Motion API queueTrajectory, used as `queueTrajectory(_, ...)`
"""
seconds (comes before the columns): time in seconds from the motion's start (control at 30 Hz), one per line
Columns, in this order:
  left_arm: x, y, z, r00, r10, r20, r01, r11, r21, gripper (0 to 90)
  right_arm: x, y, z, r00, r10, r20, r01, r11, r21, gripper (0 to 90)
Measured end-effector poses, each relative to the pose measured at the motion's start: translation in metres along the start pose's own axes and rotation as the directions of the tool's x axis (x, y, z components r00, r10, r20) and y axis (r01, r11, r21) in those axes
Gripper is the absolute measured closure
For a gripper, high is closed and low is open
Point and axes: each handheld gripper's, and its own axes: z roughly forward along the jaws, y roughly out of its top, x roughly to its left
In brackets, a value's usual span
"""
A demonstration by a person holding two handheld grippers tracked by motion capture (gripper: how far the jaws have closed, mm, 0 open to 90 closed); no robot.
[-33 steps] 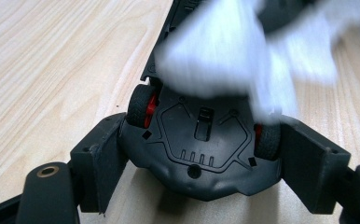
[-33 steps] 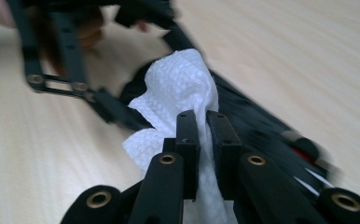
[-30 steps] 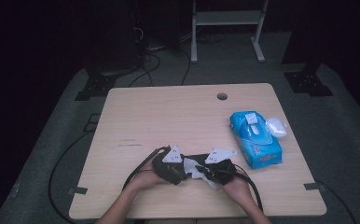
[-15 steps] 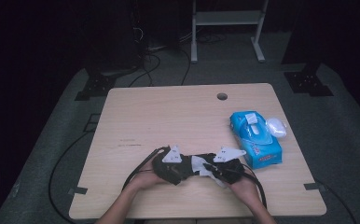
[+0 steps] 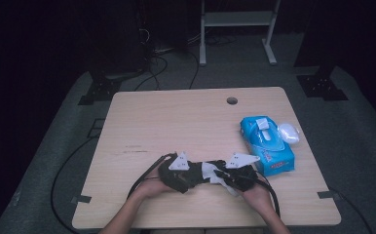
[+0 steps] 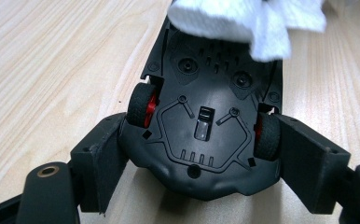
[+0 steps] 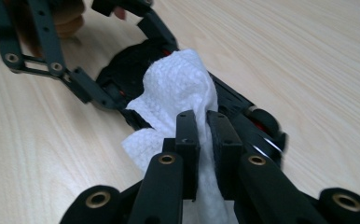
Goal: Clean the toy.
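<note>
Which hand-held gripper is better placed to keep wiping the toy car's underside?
Right. The right hand-held gripper is pinched on the white tissue, which lies on the toy car. The left hand-held gripper clamps the car, underside up.

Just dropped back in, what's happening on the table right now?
A person is cleaning a black toy car with two hand-held tools. The left tool clamps the car across its red-hubbed rear wheels, underside facing that tool's camera. The right tool is shut on a white tissue and presses it against the car's far end. A blue tissue pack lies on the wooden table to the right, untouched.
</note>
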Motion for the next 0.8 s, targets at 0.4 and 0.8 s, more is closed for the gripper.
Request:
queueTrajectory(0.4,0.0,0.0,0.001,1.0,-0.009,-0.001,0.009,0.9999,-0.005,21.9,0.002,0.004,0.009,0.9999,0.01,0.014,-0.01,1.0,-0.019,83.0)
queueTrajectory(0.8,0.001,0.001,0.001,1.0,-0.009,0.002,0.009,0.9999,-0.004,21.9,-0.007,0.002,0.005,0.9969,0.044,0.065,-0.043,0.999,-0.022,82.9)
